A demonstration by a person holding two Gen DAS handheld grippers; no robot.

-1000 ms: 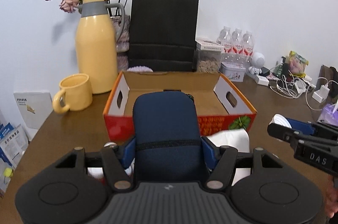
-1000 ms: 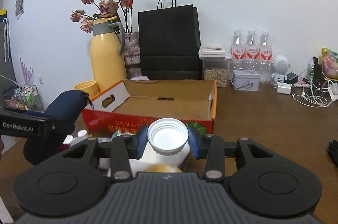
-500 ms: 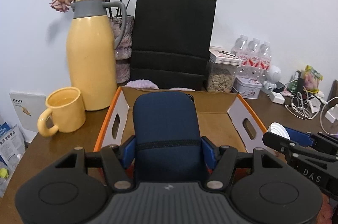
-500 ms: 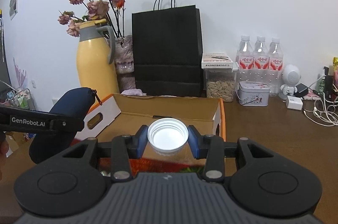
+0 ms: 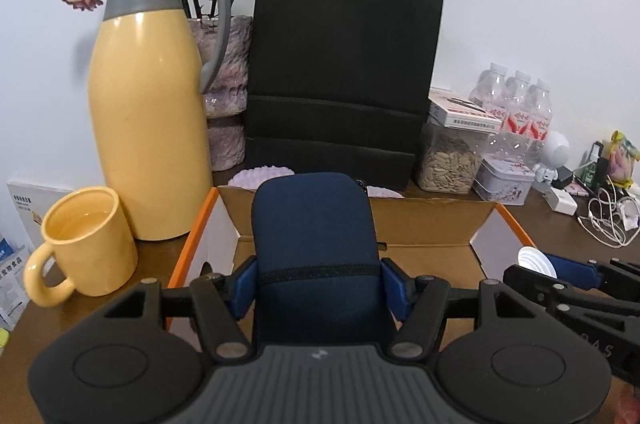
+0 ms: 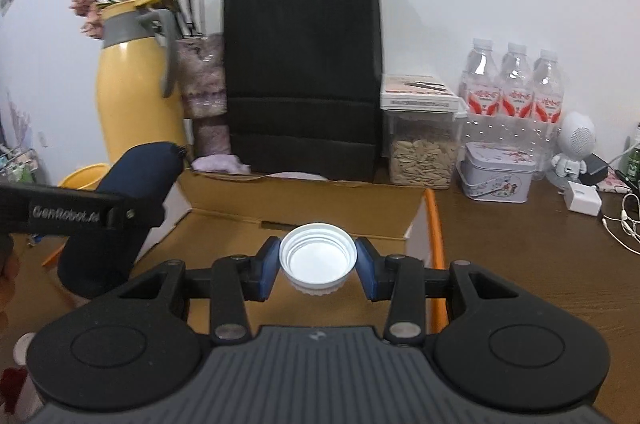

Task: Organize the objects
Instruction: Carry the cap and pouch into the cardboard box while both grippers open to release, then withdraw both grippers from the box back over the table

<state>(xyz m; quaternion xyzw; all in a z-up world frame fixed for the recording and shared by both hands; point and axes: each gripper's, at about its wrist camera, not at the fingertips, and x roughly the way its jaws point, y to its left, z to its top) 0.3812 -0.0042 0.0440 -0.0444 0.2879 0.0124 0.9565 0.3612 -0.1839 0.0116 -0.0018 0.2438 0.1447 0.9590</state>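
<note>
Fingers (image 6: 269,266) around white cap (image 6: 318,259)

left hand-held gripper (image 5: 316,288): black body, blue pads, silver screws | right hand-held gripper (image 6: 318,262): same, ribbed grey top

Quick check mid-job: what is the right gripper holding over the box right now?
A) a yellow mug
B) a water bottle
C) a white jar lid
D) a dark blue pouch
C: the right gripper pinches a white jar lid between its blue pads, open side up, above the cardboard box; the dark blue pouch is in the left gripper.
</note>
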